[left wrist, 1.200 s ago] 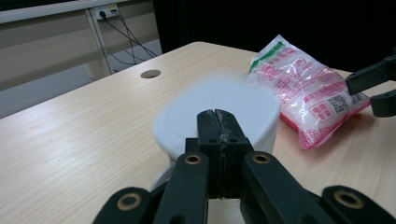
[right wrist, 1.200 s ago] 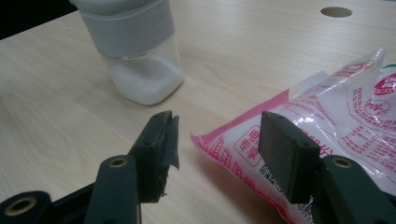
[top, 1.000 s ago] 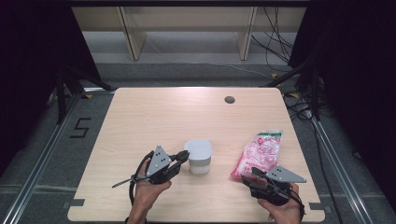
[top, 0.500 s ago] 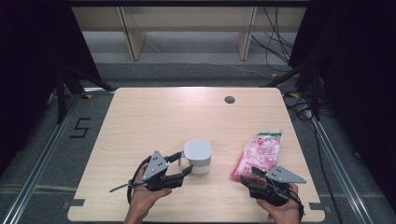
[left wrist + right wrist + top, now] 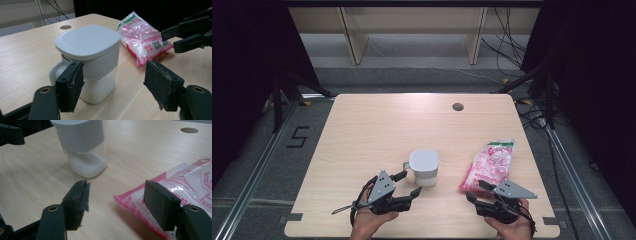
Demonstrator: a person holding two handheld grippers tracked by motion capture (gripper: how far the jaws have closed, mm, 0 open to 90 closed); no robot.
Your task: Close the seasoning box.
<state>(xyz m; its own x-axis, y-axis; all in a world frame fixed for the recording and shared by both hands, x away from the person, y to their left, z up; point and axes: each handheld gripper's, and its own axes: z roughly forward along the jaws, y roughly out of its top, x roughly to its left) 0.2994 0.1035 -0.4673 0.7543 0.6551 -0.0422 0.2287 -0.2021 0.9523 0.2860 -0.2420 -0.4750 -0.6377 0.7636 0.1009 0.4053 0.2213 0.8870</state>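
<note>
In the high view, the white-lidded clear plastic container [image 5: 424, 167] with white powder in its base stands upright just below the middle of the pale wooden surface [image 5: 377, 125], and the pink-and-white printed plastic bag [image 5: 489, 164] lies flat to its right, the two well apart. The left gripper [image 5: 408, 184] sits at lower left, its jaws having just been opening and now spread wide beside the container, apparently having let it go so it stands on its own. The right gripper [image 5: 476, 191] at lower right points at the bag's near end. In the left gripper view, the container [image 5: 91, 60] fills the centre left, one jaw in front of its handle side, nothing pressed between the pads; the bag [image 5: 142, 40] lies at upper right. In the right gripper view, the jaws have just been opening and stand wide, straddling the bag's [image 5: 180, 192] near corner without pinching it, probably lining up a grasp; the container [image 5: 83, 147] stands at upper left.
</note>
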